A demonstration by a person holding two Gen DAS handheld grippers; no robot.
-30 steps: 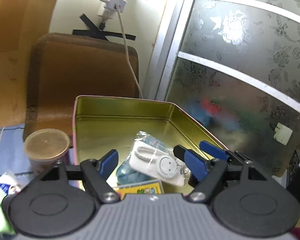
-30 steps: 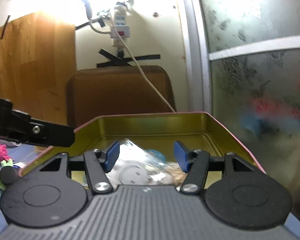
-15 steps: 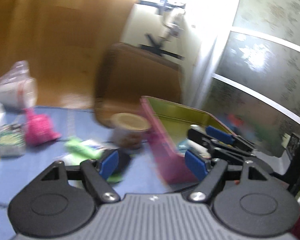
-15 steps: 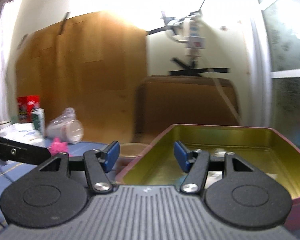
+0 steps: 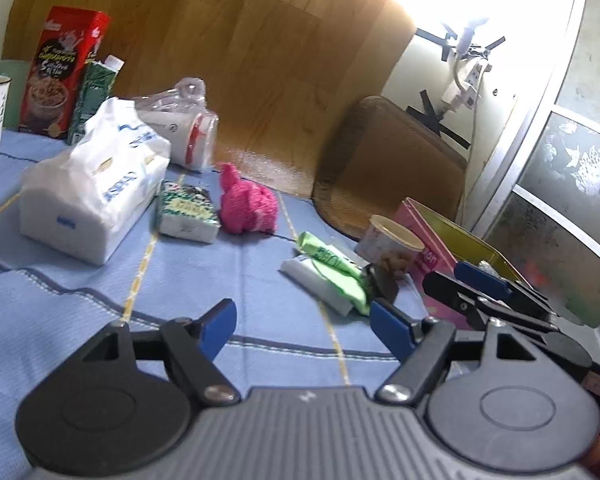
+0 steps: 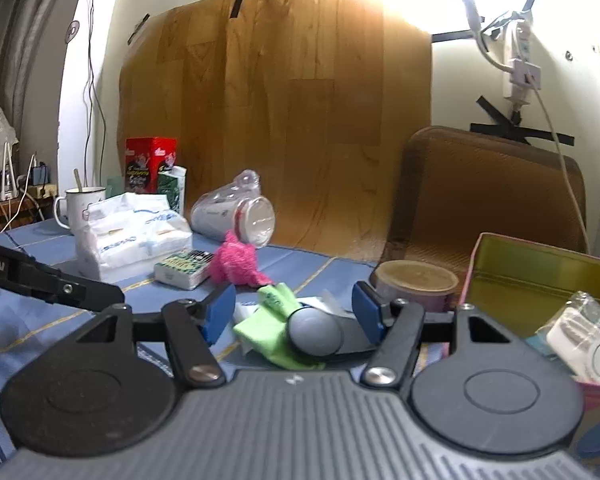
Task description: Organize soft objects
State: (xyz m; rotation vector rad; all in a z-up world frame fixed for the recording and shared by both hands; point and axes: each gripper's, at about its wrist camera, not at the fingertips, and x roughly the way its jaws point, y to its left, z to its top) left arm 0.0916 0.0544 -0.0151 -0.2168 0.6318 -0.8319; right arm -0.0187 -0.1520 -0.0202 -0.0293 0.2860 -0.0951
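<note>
Change of view: both wrist views had been turned away from the inside of the gold-lined pink tin (image 5: 440,236) toward the blue tablecloth (image 5: 80,280) since a second earlier; the tin was now seen at the right edge only.
Meaning for the task: a drop into the tin was judged finished, and the next soft thing was judged to be sought on the cloth.
Tin contents: a bagged white gadget with a smiley face (image 6: 580,340) was seen lying inside, near the front wall.
Tissue pack: the large white tissue pack (image 5: 96,184) was seen far left on the cloth, well apart from both grippers.
Pink plush toy: the pink plush toy (image 5: 248,204) was seen beyond the left gripper, just beside a small green-printed tissue packet (image 5: 186,212).
Green pouch: the light-green soft pouch (image 6: 276,320) was seen directly ahead of the right gripper, between its jaws in line of sight, partly covered by a grey round object (image 6: 316,332).
Paper cup: a lidded cup (image 6: 414,284) was seen touching or just beside the tin's left wall.
Left gripper (image 5: 302,326): jaws were held wide apart, with nothing between them.
Right gripper (image 6: 294,306): jaws were being opened, with nothing gripped.
</note>
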